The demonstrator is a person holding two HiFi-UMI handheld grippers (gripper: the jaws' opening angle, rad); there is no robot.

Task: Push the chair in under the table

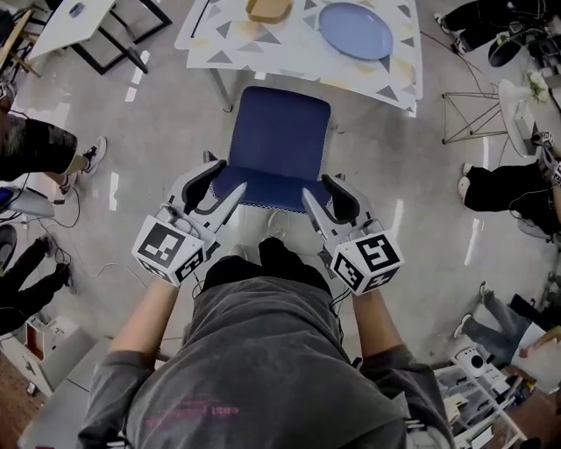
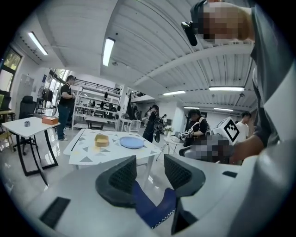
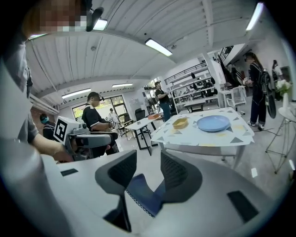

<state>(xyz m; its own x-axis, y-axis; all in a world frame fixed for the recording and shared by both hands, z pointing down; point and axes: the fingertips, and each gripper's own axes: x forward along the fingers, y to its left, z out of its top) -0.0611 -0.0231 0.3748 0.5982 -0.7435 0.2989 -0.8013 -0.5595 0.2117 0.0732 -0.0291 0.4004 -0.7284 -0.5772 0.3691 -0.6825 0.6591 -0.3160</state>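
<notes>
Right now the chair (image 1: pixel 282 140) stands just near of the tabletop (image 1: pixel 298 53). Its blue seat is almost wholly out in the open, with only its far edge at the tabletop's near rim. The left hand-held gripper (image 1: pixel 219 186) and the right hand-held gripper (image 1: pixel 324 200) sit at the left and right ends of the chair's back, on its near side. Both are released: in each gripper view the jaws stand apart, with the back's blue edge low between them, and the pads do not appear to press on it. A plate (image 1: pixel 355 29) and a box (image 1: pixel 268 9) lie farther off on the tabletop.

By my reading, the step in hand is setting up on the back, and the push itself is not yet done. The next move calls for an even shove away from the person with both sides together, so the seat runs straight under without skewing into the leg (image 1: pixel 221 88) at the left.
</notes>
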